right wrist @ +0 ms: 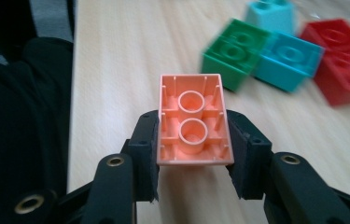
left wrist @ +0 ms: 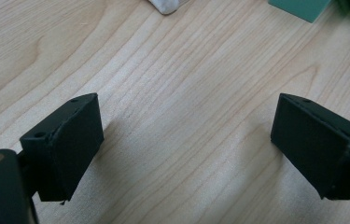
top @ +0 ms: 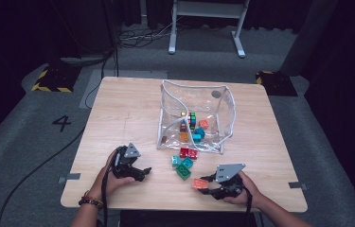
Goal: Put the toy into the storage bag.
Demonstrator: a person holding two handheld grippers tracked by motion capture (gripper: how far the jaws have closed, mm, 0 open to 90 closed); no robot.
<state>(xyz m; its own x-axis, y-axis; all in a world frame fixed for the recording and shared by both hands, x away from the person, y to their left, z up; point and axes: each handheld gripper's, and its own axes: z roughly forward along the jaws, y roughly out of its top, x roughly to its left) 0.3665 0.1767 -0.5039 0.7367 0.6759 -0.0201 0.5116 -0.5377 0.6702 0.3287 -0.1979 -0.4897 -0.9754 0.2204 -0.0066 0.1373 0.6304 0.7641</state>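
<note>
Wooden table on grey floor, dark surround. Two grippers. Right gripper: jaws part closed, pads pressing both long sides of one orange brick, hollow underside toward camera. Left gripper: jaws wide apart, bare wood between them. Ahead of right jaws, five loose bricks: one green brick, two teal bricks, two red bricks. High view adds clear bag with more pieces inside, beyond loose bricks.

blk hand-held gripper w/ grey plate, beaded wristband.
</note>
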